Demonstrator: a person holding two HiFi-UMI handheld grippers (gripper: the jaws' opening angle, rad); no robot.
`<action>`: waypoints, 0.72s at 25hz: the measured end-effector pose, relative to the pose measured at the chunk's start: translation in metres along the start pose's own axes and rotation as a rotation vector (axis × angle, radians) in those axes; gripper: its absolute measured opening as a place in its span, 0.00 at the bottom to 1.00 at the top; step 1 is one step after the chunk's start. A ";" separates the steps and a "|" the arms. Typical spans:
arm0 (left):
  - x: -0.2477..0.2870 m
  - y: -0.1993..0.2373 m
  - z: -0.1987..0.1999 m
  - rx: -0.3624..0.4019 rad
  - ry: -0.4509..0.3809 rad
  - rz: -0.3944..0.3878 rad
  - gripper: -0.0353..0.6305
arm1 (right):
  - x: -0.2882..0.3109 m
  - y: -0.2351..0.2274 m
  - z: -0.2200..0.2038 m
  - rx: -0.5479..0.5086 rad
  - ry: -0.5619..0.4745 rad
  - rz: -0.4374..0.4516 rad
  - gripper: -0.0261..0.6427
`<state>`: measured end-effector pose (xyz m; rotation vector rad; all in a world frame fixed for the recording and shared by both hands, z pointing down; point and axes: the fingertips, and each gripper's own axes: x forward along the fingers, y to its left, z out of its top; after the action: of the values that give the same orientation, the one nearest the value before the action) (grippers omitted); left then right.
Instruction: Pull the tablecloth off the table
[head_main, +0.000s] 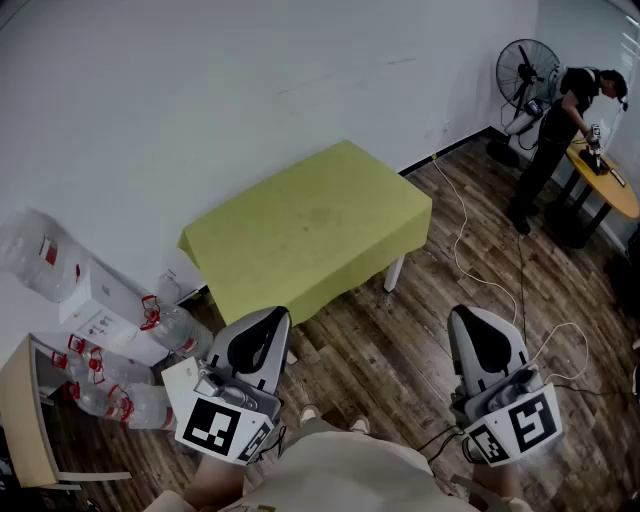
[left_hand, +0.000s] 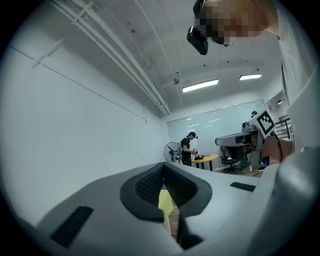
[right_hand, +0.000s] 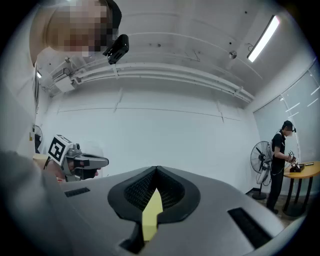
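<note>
A yellow-green tablecloth (head_main: 310, 225) covers a small table by the white wall and hangs over its edges. Only one white table leg (head_main: 394, 272) shows. My left gripper (head_main: 268, 318) is held short of the table's near left corner, with its jaws shut and nothing between them. My right gripper (head_main: 474, 318) hovers over the wooden floor to the right of the table, also shut and empty. In the left gripper view a sliver of the tablecloth (left_hand: 166, 202) shows below the closed left gripper (left_hand: 163, 167). The right gripper view shows the same below the right gripper (right_hand: 156, 170).
Several water bottles (head_main: 110, 385) and white boxes (head_main: 100, 305) lie on the floor at the left, beside a wooden desk edge (head_main: 20, 420). White cables (head_main: 470, 255) run across the floor. At the back right a person (head_main: 560, 125) works at a round table (head_main: 610, 180) near a fan (head_main: 525, 70).
</note>
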<state>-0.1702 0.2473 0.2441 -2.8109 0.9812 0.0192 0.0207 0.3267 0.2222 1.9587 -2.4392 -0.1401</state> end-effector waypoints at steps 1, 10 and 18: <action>0.000 0.001 0.000 0.008 0.003 0.005 0.08 | 0.000 -0.001 0.000 0.013 -0.005 -0.001 0.08; 0.003 -0.004 -0.010 0.046 0.030 0.023 0.08 | -0.004 -0.011 -0.010 0.039 0.009 -0.018 0.08; -0.002 0.027 -0.003 -0.098 -0.072 0.202 0.45 | -0.006 -0.026 0.001 0.092 -0.073 -0.050 0.59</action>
<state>-0.1885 0.2271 0.2435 -2.7622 1.2752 0.1970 0.0473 0.3274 0.2191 2.0890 -2.4856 -0.1036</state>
